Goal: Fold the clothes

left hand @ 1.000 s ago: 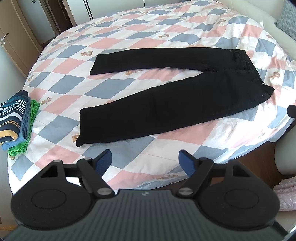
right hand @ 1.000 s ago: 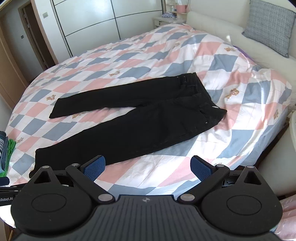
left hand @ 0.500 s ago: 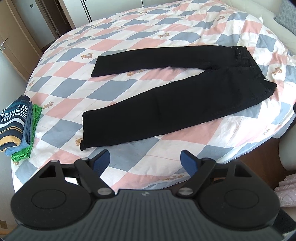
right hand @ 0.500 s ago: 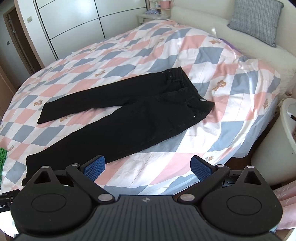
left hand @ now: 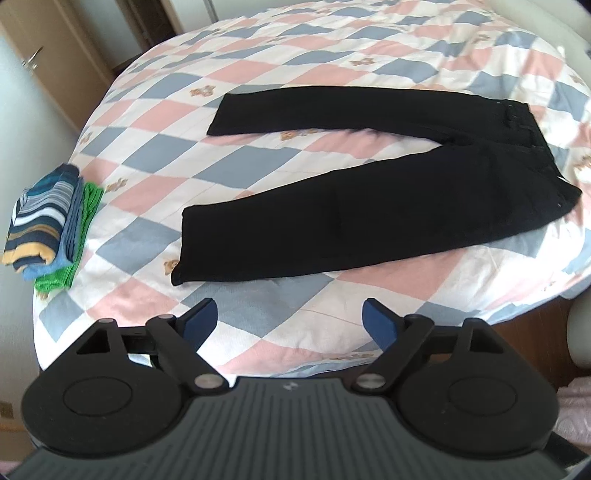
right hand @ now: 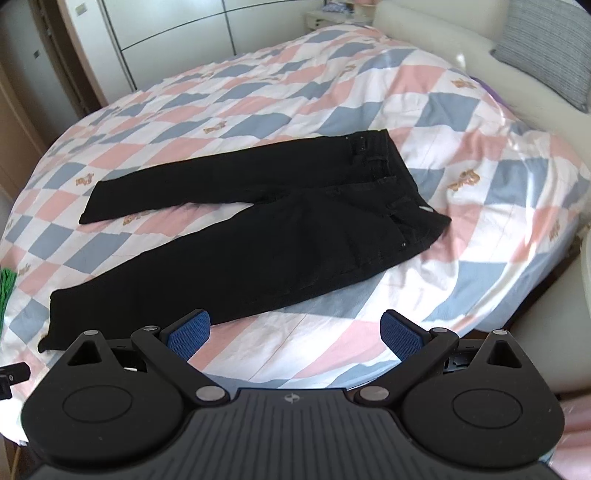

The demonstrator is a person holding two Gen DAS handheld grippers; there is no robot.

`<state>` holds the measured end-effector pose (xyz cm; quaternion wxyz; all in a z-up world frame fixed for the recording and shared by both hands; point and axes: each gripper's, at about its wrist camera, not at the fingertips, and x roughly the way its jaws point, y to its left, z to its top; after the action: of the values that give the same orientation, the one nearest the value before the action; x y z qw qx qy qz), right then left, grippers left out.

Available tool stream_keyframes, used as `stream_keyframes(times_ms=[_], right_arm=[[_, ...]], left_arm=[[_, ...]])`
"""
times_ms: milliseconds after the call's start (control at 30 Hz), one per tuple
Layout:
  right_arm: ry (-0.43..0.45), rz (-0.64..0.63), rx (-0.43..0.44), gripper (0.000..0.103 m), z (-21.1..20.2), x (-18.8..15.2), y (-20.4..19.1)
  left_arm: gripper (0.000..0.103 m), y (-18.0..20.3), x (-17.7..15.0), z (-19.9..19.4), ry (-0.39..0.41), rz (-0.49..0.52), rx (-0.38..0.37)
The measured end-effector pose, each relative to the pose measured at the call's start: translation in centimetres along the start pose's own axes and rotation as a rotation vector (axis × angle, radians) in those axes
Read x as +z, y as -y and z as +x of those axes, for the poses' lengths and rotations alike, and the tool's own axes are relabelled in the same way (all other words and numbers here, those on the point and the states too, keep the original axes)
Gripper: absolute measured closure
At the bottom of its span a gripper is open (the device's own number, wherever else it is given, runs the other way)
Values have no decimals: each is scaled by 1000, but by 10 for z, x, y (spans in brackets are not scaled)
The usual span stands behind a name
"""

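**On the bed: one pair of trousers laid flat, both grippers empty**

On the round bed [left hand: 258, 66], under a quilt [left hand: 155, 147] of pink, blue-grey and white diamonds with small bear prints, one pair of black trousers [left hand: 369, 221] lay spread flat. Its two legs ran leftward and were parted, the quilt showing between them. The waistband sat at the right, towards the bed's right edge. The nearer leg ended close to the near edge of the bed; the farther leg ended around the middle of the quilt. The same trousers [right hand: 258, 236] were seen in the right wrist view, with a rivet and belt loops visible at the waist.

One stack of folded clothes [left hand: 48, 225] rested at the left edge of the bed, well apart from the trousers. Three layers could be counted: a striped item on top, a blue one beneath, a green one at the bottom. Only a green edge [right hand: 6, 291] of it appeared in the right wrist view.

Two grippers were observed. The left gripper [left hand: 290, 319] hovered over the near edge of the quilt with its jaws wide apart, holding nothing, just short of the nearer leg's hem. The right gripper [right hand: 295, 330] likewise stood wide apart and empty, near the middle of the nearer leg.

One grey checked cushion [right hand: 546, 48] lay on the cream surround at far right. White wardrobe doors [right hand: 166, 33] stood beyond the bed.
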<state>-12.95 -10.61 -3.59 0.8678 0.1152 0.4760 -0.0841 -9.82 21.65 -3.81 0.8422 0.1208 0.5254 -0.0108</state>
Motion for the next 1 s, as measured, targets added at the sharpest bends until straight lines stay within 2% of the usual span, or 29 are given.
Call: stream_keyframes(times_ms=[233, 567, 800, 1000], right_arm=[[-55, -29, 2, 2, 21, 21, 41], [-127, -91, 25, 2, 56, 49, 81], [-178, -75, 55, 2, 85, 59, 89], [-229, -7, 38, 2, 106, 66, 92]], left_arm=[[19, 17, 10, 12, -58, -65, 34], [18, 55, 30, 15, -59, -138, 23], [16, 70, 45, 31, -94, -97, 18], [15, 65, 79, 65, -133, -57, 9]])
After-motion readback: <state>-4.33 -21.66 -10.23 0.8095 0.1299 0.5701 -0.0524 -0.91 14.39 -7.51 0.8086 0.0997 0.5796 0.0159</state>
